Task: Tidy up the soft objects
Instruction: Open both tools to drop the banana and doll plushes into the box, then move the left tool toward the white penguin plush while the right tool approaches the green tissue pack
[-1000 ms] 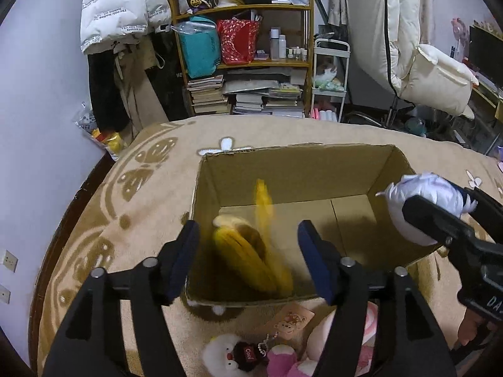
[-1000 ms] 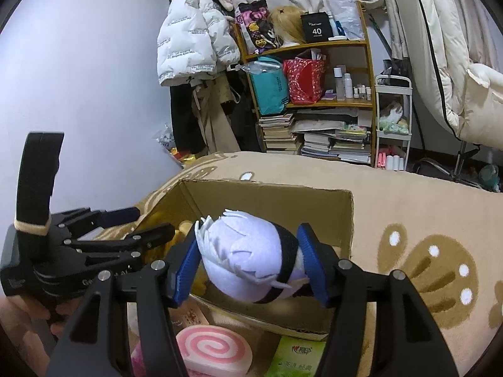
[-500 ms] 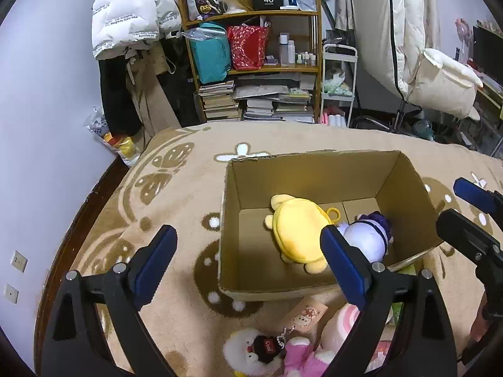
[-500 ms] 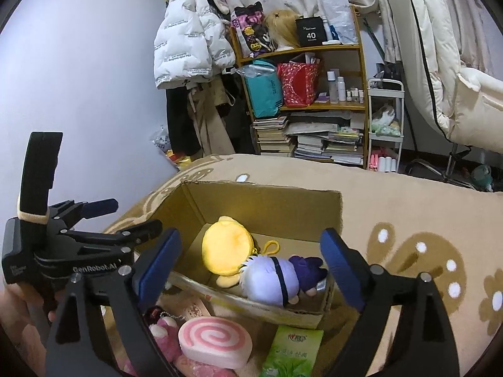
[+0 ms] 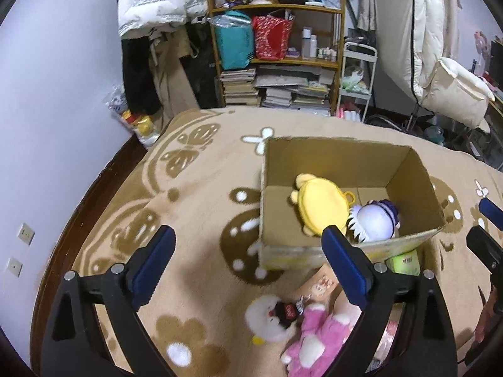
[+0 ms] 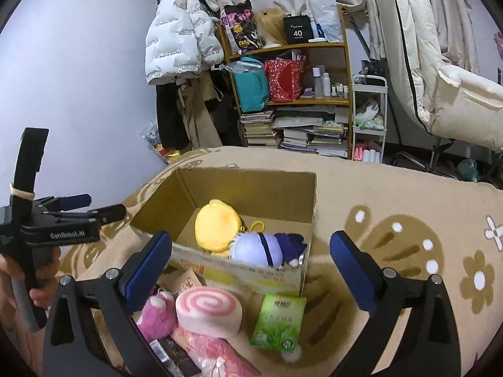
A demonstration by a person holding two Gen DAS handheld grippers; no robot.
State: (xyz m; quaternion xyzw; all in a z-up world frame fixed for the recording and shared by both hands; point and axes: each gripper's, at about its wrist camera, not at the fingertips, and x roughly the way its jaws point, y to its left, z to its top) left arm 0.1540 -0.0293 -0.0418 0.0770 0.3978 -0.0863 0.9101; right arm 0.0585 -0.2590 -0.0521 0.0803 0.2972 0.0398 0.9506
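The cardboard box (image 5: pixel 345 169) sits open on the beige patterned blanket (image 5: pixel 195 207), and two soft toys lie on its floor. The yellow plush (image 5: pixel 320 202) rests toward the box's middle, with the white-and-purple doll (image 5: pixel 375 221) touching it at about 4 o'clock, close against the near wall. From the right wrist view the same pair shows with the yellow plush (image 6: pixel 218 223) at 10 o'clock of the doll (image 6: pixel 261 248).

Outside the box, just beside its near wall, more soft things wait on the blanket: a white plush (image 5: pixel 267 317) and a pink plush (image 5: pixel 314 336) touching each other, a pink swirl cushion (image 6: pixel 207 309) at 6 o'clock of the box, and a green tissue pack (image 6: pixel 278 322) at 3 o'clock of the cushion.

The left tool (image 5: pixel 248 270) hangs over the blanket at 7 o'clock of the box, its blue-padded fingers spread wide apart with nothing between them. The right tool (image 6: pixel 251 270) hovers over the box's near wall, its fingers likewise spread wide and holding nothing.

A cluttered bookshelf (image 5: pixel 276 47) stands at 12 o'clock, beyond the blanket's far edge.
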